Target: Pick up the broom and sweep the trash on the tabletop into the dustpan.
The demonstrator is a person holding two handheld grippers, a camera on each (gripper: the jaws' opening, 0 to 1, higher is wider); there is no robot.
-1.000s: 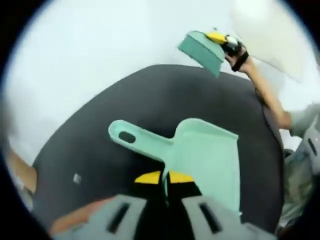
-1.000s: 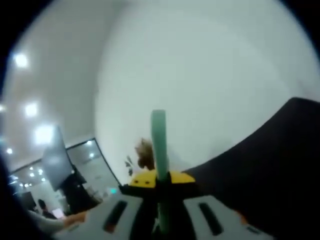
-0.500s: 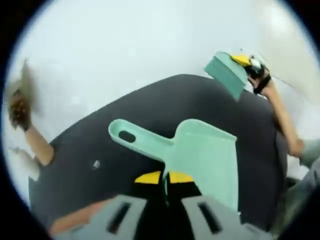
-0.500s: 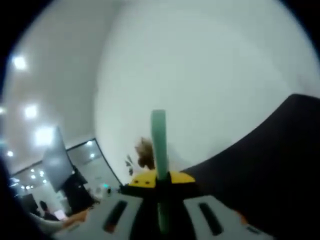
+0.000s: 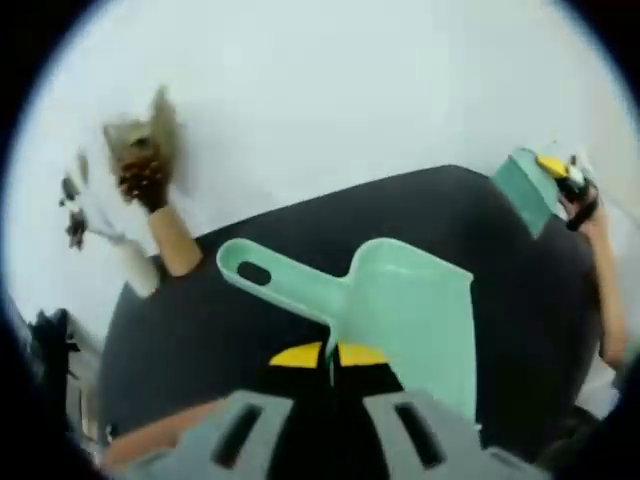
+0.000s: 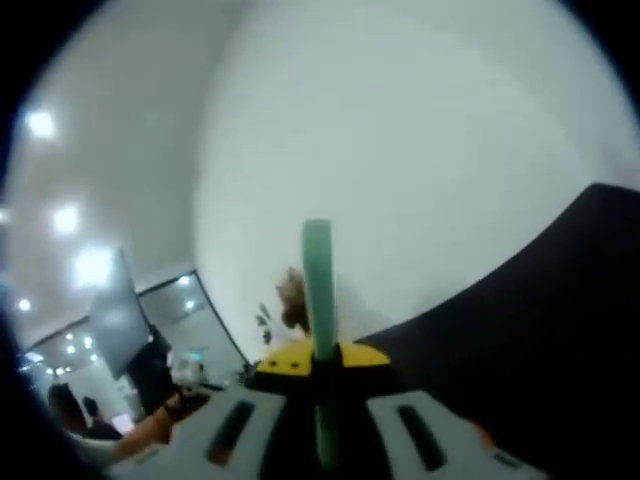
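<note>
While the left gripper [image 5: 331,355] clamps the dustpan [image 5: 400,310] over the dark tabletop [image 5: 250,330] and the right gripper [image 6: 318,358] pinches the broom [image 5: 527,190] handle high at the far edge, a blind sweep risks missing the pan

Office-like room: white wall [image 6: 420,130], ceiling spotlights [image 6: 65,218], glass partition [image 6: 200,320], black table [image 5: 330,240].
</note>
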